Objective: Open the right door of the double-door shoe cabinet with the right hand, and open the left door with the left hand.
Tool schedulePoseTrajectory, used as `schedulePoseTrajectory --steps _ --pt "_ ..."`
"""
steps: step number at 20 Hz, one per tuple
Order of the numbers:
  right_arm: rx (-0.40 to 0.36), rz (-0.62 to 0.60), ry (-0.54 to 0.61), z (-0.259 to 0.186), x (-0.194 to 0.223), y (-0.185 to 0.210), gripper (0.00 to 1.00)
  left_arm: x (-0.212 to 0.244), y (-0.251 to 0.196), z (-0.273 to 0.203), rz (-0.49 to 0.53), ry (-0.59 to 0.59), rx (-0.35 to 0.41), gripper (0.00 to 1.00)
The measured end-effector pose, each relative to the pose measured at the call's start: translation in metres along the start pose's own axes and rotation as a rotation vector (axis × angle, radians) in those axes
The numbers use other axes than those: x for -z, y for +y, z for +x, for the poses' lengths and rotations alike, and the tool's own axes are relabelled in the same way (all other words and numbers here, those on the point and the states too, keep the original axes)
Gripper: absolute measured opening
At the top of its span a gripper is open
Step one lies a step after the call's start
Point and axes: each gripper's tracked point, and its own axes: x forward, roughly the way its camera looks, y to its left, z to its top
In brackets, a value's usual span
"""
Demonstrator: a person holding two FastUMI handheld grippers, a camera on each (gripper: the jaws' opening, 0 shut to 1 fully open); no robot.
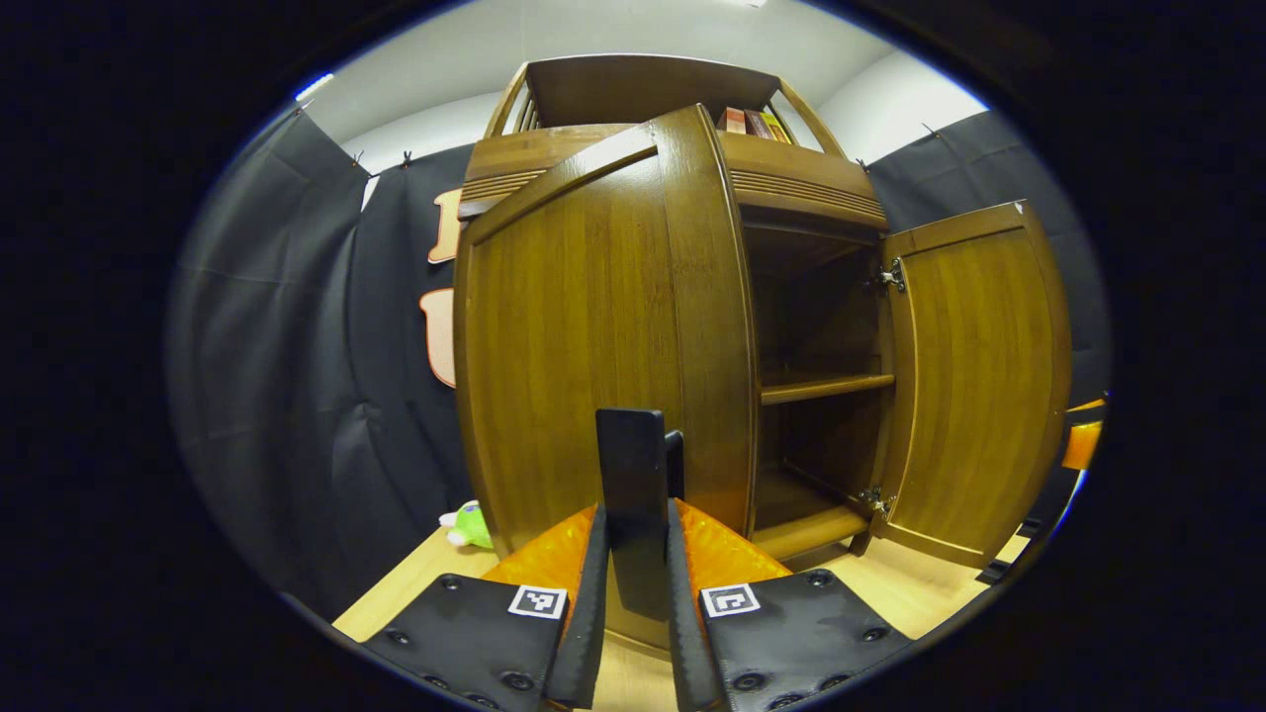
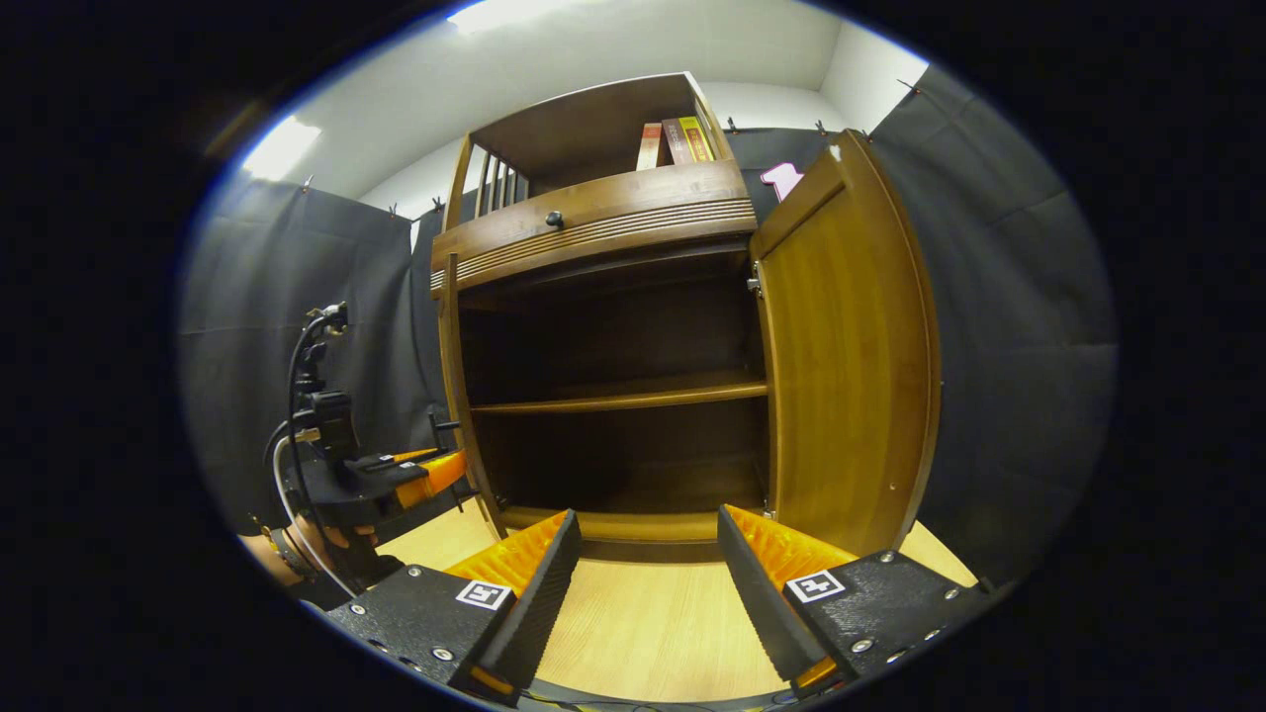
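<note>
Cabinet (image 2: 593, 222) stands before you on the pale wooden floor (image 2: 643, 623), its right door (image 2: 851, 356) swung wide and its left door (image 1: 593, 336) partly open, baring a dark inside with one shelf (image 2: 618, 398) on which you can see nothing stored (a few books (image 2: 678, 140) stand in the open top compartment). Your left gripper (image 1: 638, 554) is clamped narrow on the left door's dark handle (image 1: 633, 475). Your right gripper (image 2: 648, 583) hangs spread wide over the floor, gripping nothing.

Left gripper view: low, very near left door (image 1: 593, 336). Right gripper view: low, further back, facing open shoe cabinet (image 2: 613, 396). Both see shelf, right door (image 1: 974, 376).
</note>
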Motion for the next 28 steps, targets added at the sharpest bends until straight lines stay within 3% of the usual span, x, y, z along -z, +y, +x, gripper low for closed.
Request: schedulePoseTrajectory --steps 6,9,14,15,18,20,24,25,26,28 --pt "-0.002 -0.014 -0.008 0.002 -0.008 0.027 0.86 0.001 0.045 -0.040 -0.009 0.000 -0.056 0.36" --pt "-0.001 -0.022 -0.008 0.006 -0.006 0.039 0.86 0.005 0.065 -0.048 -0.027 0.009 -0.064 0.25" --pt "0.009 -0.042 -0.011 0.010 -0.004 0.057 0.86 0.009 0.122 -0.065 -0.023 0.018 -0.132 0.25" --pt "0.010 -0.041 -0.012 0.011 -0.004 0.061 0.86 0.010 0.130 -0.067 -0.021 0.019 -0.136 0.19" --pt "0.017 -0.047 -0.016 0.014 -0.003 0.071 0.86 0.013 0.160 -0.068 -0.047 0.010 -0.092 0.05" --pt "0.024 -0.057 -0.018 0.021 0.003 0.070 0.86 0.013 0.173 -0.068 -0.048 -0.004 -0.041 0.09" --pt "0.032 -0.056 -0.017 0.014 0.002 0.080 0.86 0.014 0.201 -0.063 -0.056 -0.026 0.059 0.09" --pt "0.038 -0.055 -0.020 0.012 0.001 0.081 0.86 0.016 0.204 -0.062 -0.058 -0.023 0.087 0.02" --pt "0.045 -0.052 -0.022 0.010 0.002 0.082 0.86 0.016 0.209 -0.062 -0.049 -0.027 0.103 0.02" --pt "0.073 -0.055 -0.009 0.008 0.006 0.079 0.86 0.018 0.204 -0.057 -0.030 -0.025 0.160 0.16"
